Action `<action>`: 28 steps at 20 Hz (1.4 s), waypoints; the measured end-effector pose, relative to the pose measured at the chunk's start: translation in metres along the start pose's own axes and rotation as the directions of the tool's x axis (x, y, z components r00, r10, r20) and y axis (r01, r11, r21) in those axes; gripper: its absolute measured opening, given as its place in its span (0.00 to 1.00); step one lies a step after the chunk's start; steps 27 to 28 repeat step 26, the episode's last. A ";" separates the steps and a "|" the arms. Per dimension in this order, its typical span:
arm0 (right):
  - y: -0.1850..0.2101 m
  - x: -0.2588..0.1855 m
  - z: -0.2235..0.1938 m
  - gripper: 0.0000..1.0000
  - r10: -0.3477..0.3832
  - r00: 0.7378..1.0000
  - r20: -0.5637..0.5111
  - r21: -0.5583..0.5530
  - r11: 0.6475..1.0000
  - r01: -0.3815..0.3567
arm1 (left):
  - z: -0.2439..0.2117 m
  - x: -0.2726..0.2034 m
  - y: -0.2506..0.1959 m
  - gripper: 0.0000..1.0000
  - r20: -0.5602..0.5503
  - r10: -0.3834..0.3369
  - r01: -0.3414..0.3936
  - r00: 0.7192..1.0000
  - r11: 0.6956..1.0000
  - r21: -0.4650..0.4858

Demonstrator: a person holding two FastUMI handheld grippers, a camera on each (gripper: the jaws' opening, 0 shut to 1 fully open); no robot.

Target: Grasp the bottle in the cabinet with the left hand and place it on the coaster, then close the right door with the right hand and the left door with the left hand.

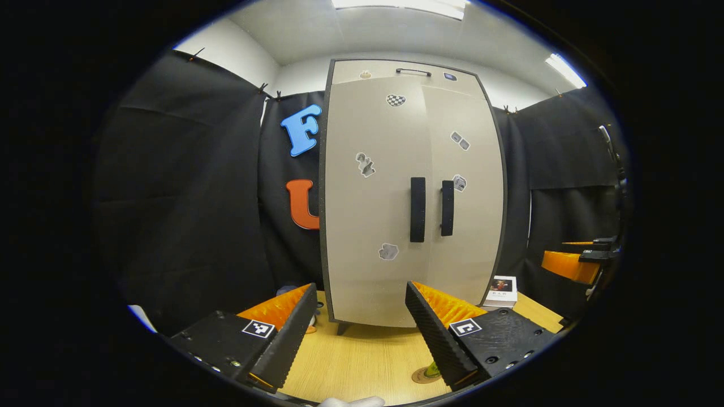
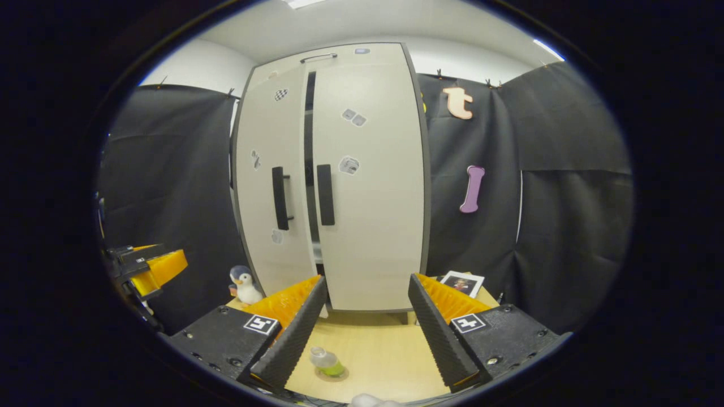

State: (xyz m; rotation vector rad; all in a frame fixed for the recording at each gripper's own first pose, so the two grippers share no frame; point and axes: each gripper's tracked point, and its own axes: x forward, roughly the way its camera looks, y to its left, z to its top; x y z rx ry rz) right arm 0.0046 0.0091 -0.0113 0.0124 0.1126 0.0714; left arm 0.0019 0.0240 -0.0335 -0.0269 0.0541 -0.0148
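Frontally, the cabinet (image 1: 413,192) stands on the table (image 1: 362,356); its right door (image 2: 367,175) is flush, its left door (image 2: 271,181) slightly ajar. The bottle (image 2: 327,362) stands on the coaster (image 1: 424,375). Left gripper (image 1: 361,333) and right gripper (image 2: 366,333) are both spread wide, holding nothing. A penguin (image 2: 244,284) stands beside the cabinet.

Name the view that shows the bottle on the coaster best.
The right gripper view: the bottle stands whole on the coaster. In the left gripper view, the left hand-held gripper's finger hides most of it.
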 end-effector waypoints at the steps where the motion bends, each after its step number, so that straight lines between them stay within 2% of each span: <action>1: 0.001 0.000 0.000 0.96 0.002 1.000 0.000 -0.001 1.000 -0.002 | -0.001 0.000 0.001 0.96 -0.002 0.002 -0.002 1.000 1.000 -0.001; 28: 0.008 -0.007 0.004 0.94 0.002 1.000 0.004 -0.010 1.000 -0.002 | 0.002 -0.005 0.003 0.96 -0.008 -0.015 0.015 1.000 1.000 0.003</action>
